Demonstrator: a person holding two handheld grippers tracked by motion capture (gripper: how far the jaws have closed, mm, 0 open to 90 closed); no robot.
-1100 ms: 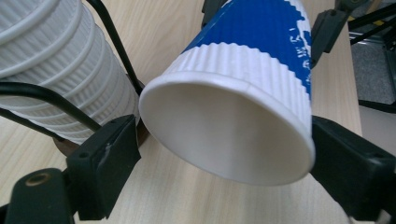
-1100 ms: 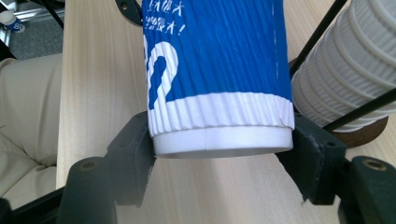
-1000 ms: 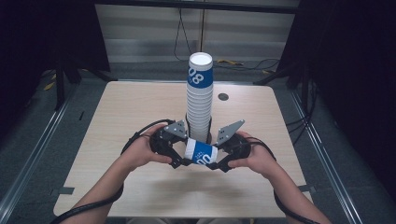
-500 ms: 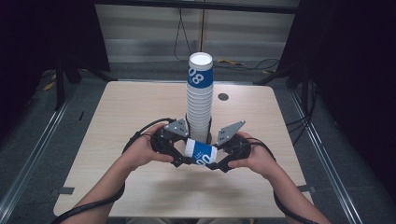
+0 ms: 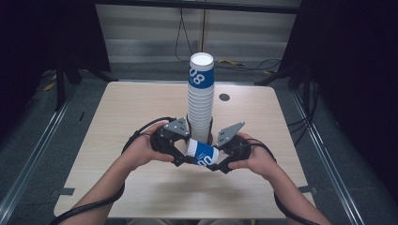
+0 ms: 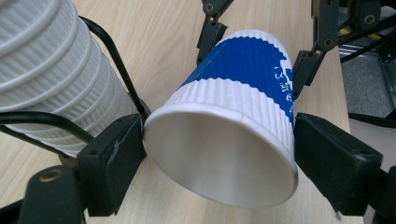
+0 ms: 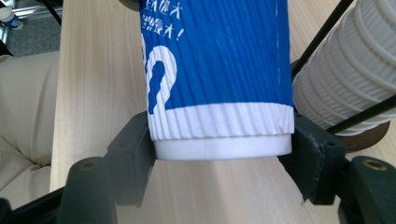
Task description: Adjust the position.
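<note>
Blue-and-white cup, high view: a ribbed paper cup lies sideways above the pale wooden surface, held between the two hand-held grippers near the front edge.
Cup stack, high view: a tall stack of cups stands upright just behind the held cup, its top cup banded blue.
Left hand-held gripper, high view: the left hand-held gripper meets the cup's left end, gripped by the person's left hand.
Right hand-held gripper, high view: the right hand-held gripper meets the cup's right end, gripped by the right hand.
Left gripper view: the cup's open mouth sits between the black jaws, which have just been closing; the left pad touches the rim, while whether the right pad touches I cannot tell. The white stack rises beside it.
Right gripper view: the jaws are pinching the cup at its narrow white base, one pad on each side. The stack stands just beside it.
</note>
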